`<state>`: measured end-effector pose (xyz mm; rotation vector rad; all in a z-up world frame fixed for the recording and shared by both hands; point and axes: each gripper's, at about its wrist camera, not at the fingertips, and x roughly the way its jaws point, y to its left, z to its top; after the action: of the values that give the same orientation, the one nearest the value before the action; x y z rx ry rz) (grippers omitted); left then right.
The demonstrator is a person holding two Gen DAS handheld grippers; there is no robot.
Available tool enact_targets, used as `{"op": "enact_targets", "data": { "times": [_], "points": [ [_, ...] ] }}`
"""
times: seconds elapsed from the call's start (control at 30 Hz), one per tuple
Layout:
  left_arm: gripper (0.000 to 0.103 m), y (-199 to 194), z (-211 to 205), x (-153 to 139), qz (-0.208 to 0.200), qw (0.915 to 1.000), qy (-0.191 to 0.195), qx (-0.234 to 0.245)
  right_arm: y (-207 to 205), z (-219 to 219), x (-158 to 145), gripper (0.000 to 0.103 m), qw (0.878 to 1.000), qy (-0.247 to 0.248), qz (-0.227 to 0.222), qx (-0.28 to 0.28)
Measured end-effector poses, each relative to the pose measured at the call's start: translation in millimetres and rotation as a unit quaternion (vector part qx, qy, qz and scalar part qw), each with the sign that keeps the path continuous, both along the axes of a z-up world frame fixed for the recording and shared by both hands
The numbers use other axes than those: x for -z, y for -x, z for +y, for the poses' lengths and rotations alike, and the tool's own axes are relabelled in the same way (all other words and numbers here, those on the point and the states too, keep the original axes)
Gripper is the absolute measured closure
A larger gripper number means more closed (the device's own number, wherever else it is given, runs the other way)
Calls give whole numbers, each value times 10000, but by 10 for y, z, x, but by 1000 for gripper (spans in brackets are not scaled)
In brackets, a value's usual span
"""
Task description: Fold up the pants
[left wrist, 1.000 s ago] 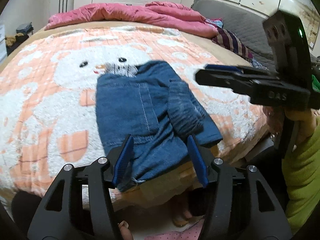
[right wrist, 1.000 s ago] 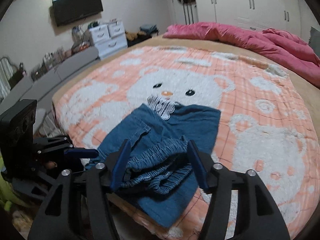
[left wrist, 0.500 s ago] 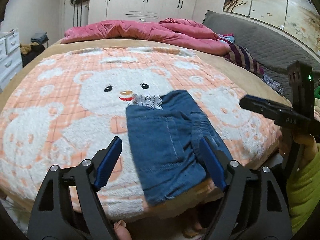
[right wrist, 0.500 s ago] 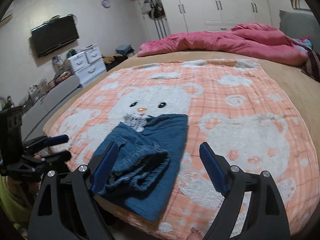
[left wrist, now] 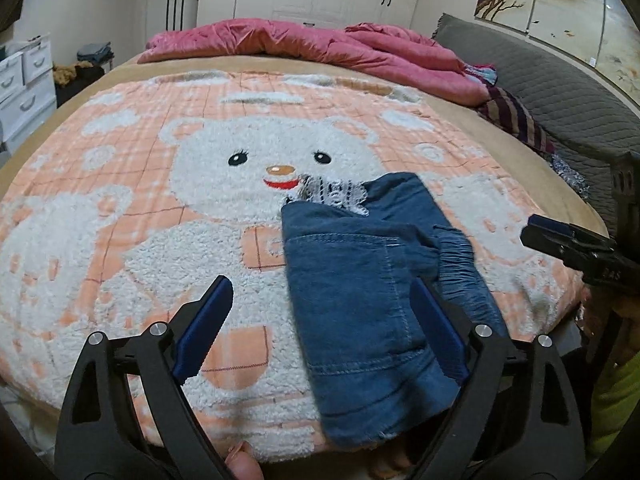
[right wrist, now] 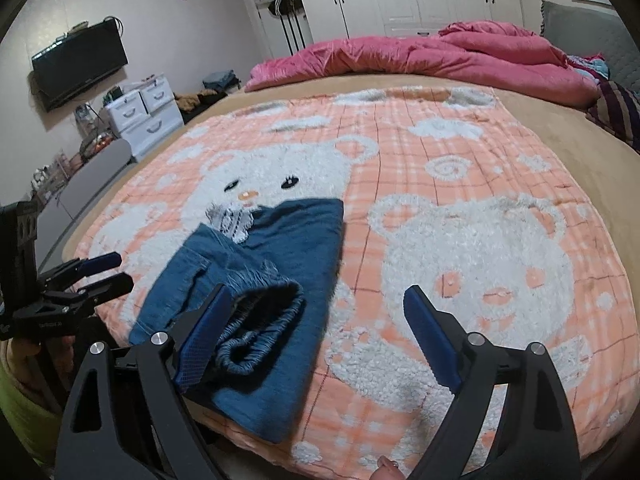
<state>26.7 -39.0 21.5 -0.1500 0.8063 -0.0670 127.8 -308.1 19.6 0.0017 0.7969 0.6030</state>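
Bear blanket (left wrist: 120, 240) bears folded pants (left wrist: 360, 312); both grippers opening, empty.

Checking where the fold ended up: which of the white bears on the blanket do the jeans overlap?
The big central bear, the one with the red mouth: the folded jeans cover its chest. The bear beside it lies uncovered.

Bed (left wrist: 472, 148) bears bear blanket (left wrist: 160, 208); folded pants (left wrist: 360, 300), pink quilt (left wrist: 320, 40).
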Motion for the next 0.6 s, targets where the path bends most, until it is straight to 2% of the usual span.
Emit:
{"op": "enact_targets", "data": {
  "times": [0.33,0.5,0.6],
  "points": [
    [20,-195,6,278,289,9995,114,-4,-103,200,343,16,9975,550,431,-140],
    [20,-260,-16,373,372,9992,137,49,-117,238,408,17,9968,597,491,-216],
    [20,-288,-18,412,401,9990,167,60,-149,248,438,21,9967,546,546,-244]
  ]
}}
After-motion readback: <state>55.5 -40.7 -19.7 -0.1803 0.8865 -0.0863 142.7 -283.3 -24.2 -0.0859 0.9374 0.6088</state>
